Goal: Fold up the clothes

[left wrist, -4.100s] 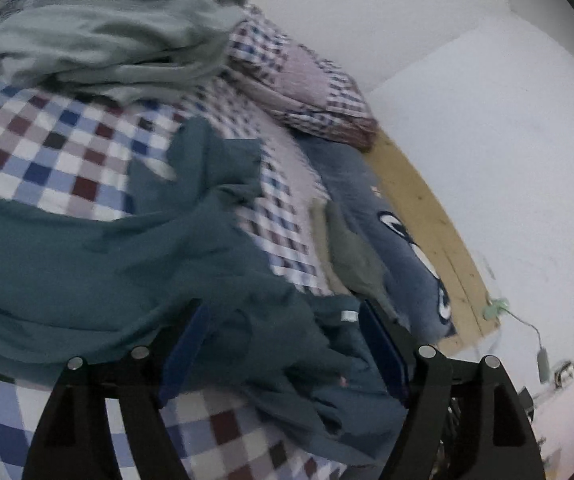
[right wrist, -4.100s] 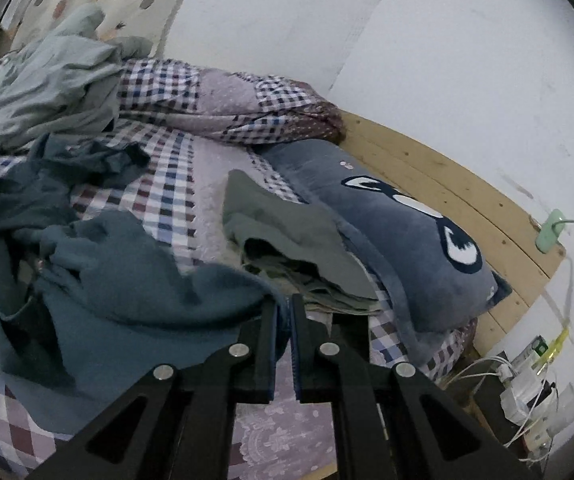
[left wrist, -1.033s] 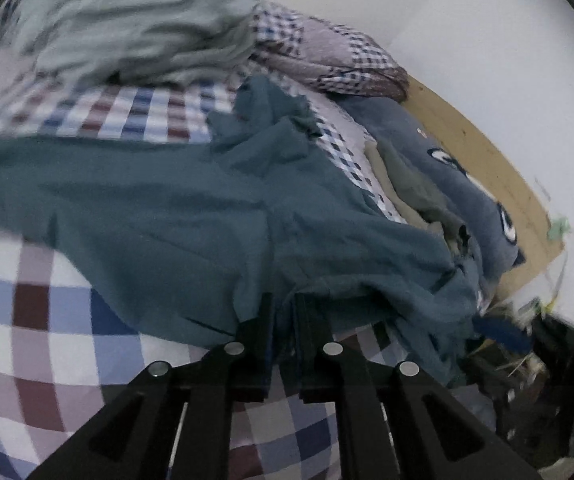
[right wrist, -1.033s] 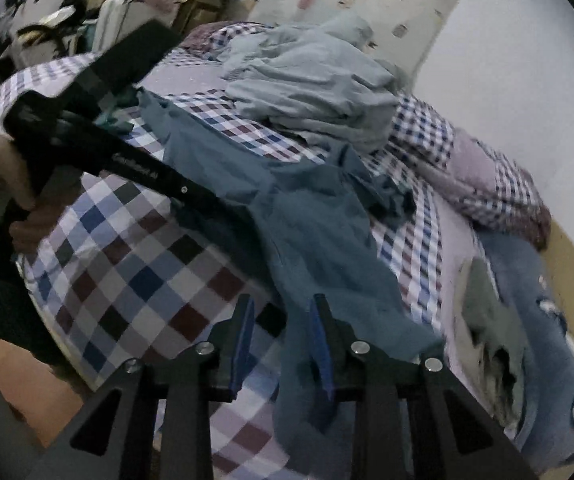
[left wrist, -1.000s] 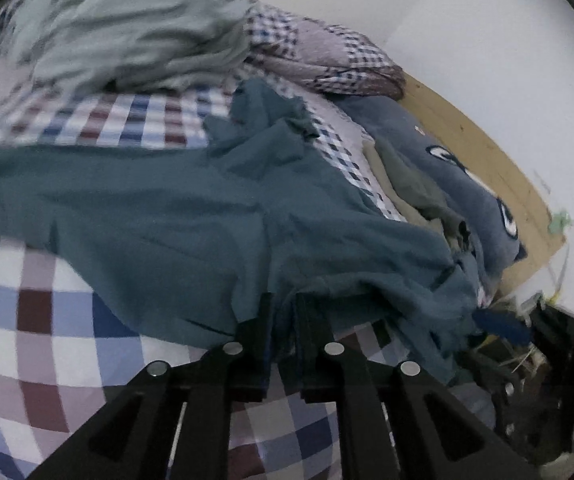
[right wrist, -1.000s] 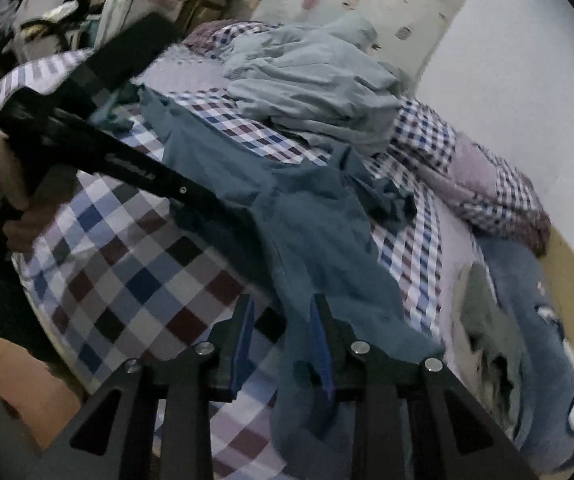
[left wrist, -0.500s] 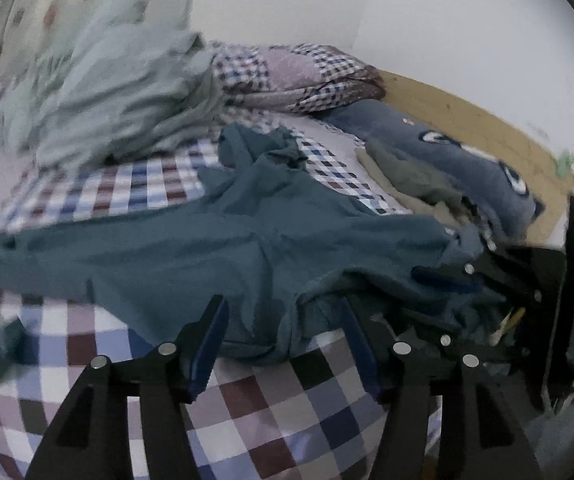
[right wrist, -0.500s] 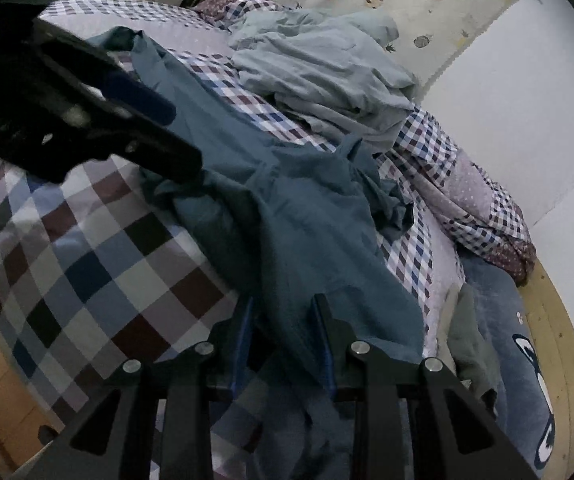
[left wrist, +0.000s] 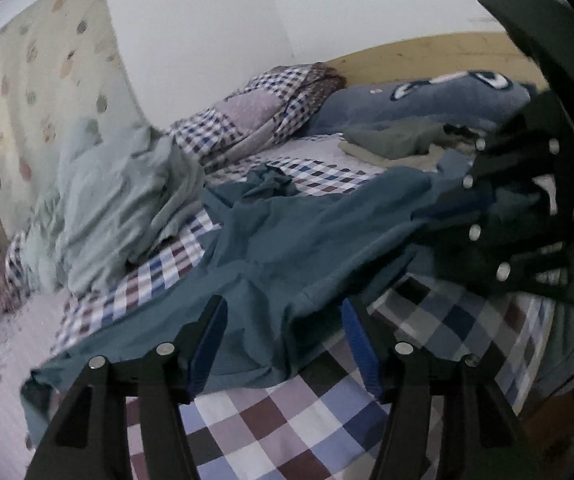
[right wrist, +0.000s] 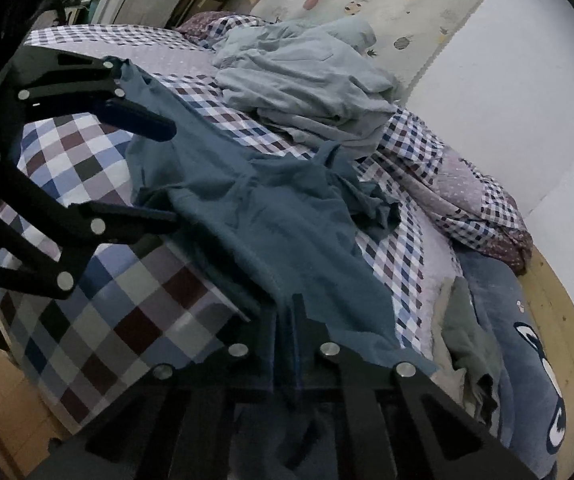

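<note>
Right wrist view: teal garment (right wrist: 271,216) spread loosely on the checked bed cover (right wrist: 99,320), not yet folded.
Right gripper (right wrist: 285,344) pinched together on the garment's hem at the near edge of the bed; left gripper (left wrist: 283,344) spread apart, holding nothing, over the opposite hem. Far sleeve bunched, cloth wrinkled. Grey-green clothes pile (right wrist: 311,80) untouched at the far edge. Folded olive items (left wrist: 399,140) beside the blue pillow (left wrist: 427,100). Judged early: flattening unfinished, every fold left.

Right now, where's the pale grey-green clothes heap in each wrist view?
Left wrist: pale grey-green clothes heap, left of centre, behind the teal garment.
Right wrist: heap upper centre, beyond the teal garment.
Shared landmark: blue plush pillow along the wooden headboard.
</note>
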`<state>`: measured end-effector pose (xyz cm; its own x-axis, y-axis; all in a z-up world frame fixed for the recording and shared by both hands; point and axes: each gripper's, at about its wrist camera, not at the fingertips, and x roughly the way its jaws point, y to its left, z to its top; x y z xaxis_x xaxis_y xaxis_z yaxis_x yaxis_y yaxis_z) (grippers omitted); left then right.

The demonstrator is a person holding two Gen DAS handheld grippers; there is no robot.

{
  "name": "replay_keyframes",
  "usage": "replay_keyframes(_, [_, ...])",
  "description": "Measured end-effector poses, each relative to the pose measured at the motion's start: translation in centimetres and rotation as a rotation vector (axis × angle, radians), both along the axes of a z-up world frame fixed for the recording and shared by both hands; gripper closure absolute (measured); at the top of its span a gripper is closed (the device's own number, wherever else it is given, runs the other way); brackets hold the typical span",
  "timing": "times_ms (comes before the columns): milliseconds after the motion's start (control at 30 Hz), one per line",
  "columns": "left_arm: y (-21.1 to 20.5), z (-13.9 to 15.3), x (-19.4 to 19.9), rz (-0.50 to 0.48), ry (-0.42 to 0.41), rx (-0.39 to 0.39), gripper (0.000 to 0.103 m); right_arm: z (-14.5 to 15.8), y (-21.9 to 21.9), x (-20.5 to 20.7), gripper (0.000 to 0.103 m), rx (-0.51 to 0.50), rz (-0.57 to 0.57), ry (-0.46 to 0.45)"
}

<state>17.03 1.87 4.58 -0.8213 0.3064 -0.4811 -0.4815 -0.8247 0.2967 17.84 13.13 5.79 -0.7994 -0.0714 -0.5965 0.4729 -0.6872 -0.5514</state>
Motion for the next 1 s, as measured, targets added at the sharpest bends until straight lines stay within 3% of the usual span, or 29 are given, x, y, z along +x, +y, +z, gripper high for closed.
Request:
replay_keyframes(267, [2.1, -0.7, 1.1, -0.063, 0.052, -0.083, 0.039, 0.4, 0.5, 1.2, 0.098, -0.008, 0.005, 0.014])
replay_keyframes(767, [4.7, -1.9, 2.0, -0.081, 0.125, -0.203, 0.040, 1.9, 0.4, 1.8, 0.100, -0.066, 0.016, 0.054])
replay_keyframes(1000, [5.0, -1.7, 1.9, -0.058, 0.138, -0.210, 0.058, 2.6, 0.2, 2.0, 0.100, -0.089, 0.021, 0.072])
